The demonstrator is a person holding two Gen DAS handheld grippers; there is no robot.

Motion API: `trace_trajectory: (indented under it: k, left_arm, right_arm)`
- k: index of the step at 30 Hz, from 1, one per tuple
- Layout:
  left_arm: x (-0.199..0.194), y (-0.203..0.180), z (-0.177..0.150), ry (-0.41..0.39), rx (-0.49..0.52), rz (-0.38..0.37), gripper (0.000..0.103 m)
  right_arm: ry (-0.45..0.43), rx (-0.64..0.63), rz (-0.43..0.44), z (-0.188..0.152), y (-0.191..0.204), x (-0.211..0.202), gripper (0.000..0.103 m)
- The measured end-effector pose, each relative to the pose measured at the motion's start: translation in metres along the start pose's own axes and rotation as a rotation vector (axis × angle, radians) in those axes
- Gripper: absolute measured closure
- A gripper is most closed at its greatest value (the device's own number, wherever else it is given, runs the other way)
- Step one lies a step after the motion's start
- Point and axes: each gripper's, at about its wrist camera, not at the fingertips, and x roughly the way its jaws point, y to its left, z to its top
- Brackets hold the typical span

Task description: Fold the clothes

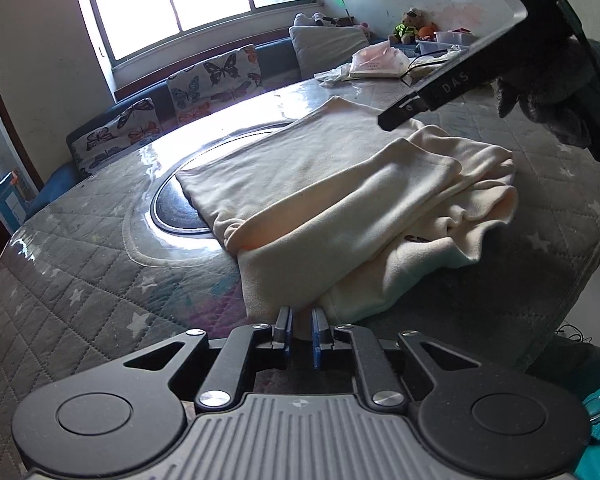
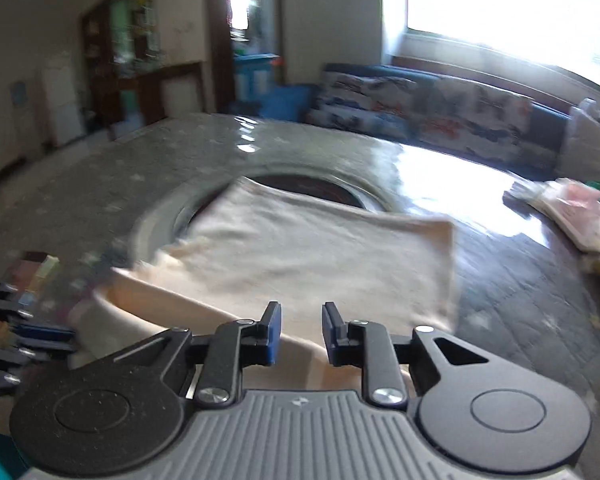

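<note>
**Two grippers, one half-folded cream garment**

Two grippers work the cream garment, which serves as the landmark: it lies part-folded on the quilted table, its far end draped over the round dark inset at the table's centre.

Nearest, at the garment's near hem, the left gripper has its jaws drawn close on a pinch of the cloth edge. That pinch looks worth keeping firm and low, so the hem acts as an anchor.

Beyond it, the garment's right side is bunched in loose rolls; these likely need smoothing before another fold.

Over the garment's far right corner hovers the right gripper, its jaws slightly apart with nothing pressed between them. Its own view is blurred, so it would do better to steady before taking a corner.

Past the garment, a butterfly-print cushion sits under the window.
</note>
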Motion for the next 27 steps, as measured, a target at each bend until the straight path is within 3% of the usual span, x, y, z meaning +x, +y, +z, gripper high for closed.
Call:
trace_trajectory:
  k: [4, 10, 12, 18, 27]
  left_arm:
    - [-0.006, 0.002, 0.002, -0.016, -0.017, 0.023, 0.090]
    - [-0.003, 0.008, -0.002, 0.004, -0.061, 0.089, 0.078]
    - [0.001, 0.009, -0.003, 0.017, -0.072, 0.098, 0.072]
    - [0.009, 0.010, 0.000, 0.007, -0.093, 0.083, 0.072]
    - [0.013, 0.006, 0.001, -0.002, -0.107, 0.063, 0.088]
  right_arm:
    - [-0.005, -0.108, 0.117, 0.016, 0.030, 0.008, 0.081]
    - [0.036, -0.275, 0.290, 0.036, 0.087, 0.040, 0.081]
    - [0.067, -0.310, 0.309, 0.038, 0.099, 0.050, 0.081]
    - [0.129, -0.348, 0.296, 0.036, 0.116, 0.072, 0.081]
    - [0.139, -0.434, 0.268, 0.037, 0.127, 0.079, 0.083]
